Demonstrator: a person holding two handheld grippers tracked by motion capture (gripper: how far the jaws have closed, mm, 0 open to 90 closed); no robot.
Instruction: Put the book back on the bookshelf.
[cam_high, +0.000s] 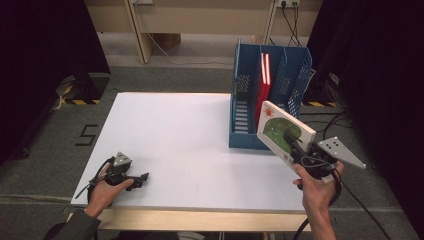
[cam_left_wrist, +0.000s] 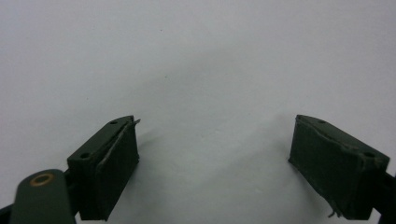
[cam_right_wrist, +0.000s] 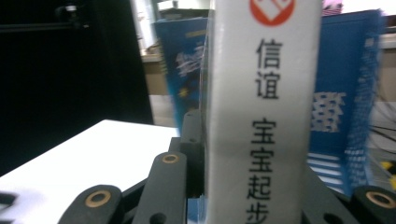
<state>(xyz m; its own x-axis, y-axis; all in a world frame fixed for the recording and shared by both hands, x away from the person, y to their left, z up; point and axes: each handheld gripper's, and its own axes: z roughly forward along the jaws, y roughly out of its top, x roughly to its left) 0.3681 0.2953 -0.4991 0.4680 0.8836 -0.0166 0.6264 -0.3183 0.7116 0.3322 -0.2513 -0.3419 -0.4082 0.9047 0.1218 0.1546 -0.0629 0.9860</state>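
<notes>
Left gripper (cam_high: 141, 178): black body topped by a grey three-cornered plate (cam_high: 121, 160) with small dark holes; a black cable loops beside the hand (cam_high: 102, 192), above a dark grey sleeve (cam_high: 75, 227). Its pads (cam_left_wrist: 114, 170) are dark, flat, rectangular blocks with two screw holes along each top edge. Right gripper (cam_high: 291, 141): black, with a larger grey plate (cam_high: 341, 151) and a thick black cable (cam_high: 362, 205); black link arms carry brass-ringed pivots (cam_right_wrist: 97, 198)
</notes>
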